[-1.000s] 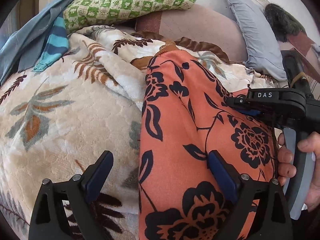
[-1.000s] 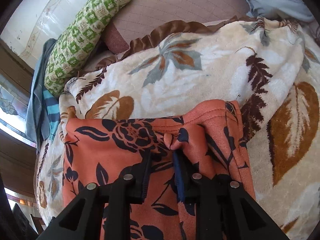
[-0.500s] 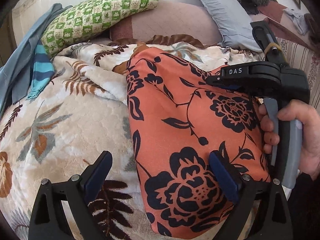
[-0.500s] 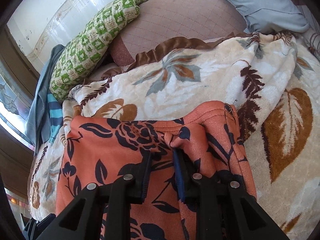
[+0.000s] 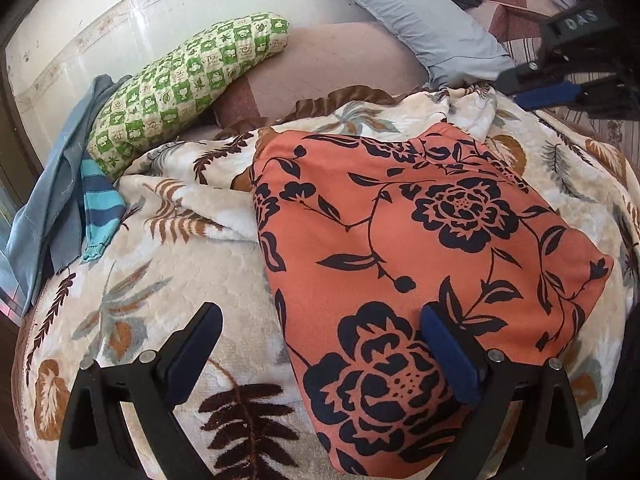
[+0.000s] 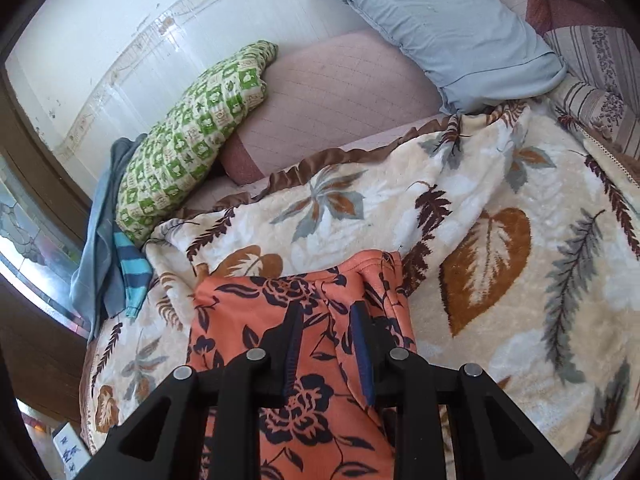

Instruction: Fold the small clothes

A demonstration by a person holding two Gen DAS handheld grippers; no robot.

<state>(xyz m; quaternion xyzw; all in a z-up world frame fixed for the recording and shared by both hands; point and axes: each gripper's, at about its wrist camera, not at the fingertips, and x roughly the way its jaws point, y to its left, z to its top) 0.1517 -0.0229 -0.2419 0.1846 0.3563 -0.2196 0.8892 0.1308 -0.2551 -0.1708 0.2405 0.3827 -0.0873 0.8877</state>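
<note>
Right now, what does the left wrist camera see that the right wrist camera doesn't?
Only left wrist: the right gripper seen from outside, up in the far right corner, and the wide-open left gripper. Only right wrist: the right gripper's own fingers, nearly together over the orange flowered garment, and a white box. Both: that garment, the leaf blanket and the green checked pillow.

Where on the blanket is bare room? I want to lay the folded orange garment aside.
Bare blanket lies right of the orange garment, out to the striped bedding. Another bare patch runs between the garment's left edge and the striped sleeve. It is crowded at the far left, where blue clothes and the green pillow pile up.
</note>
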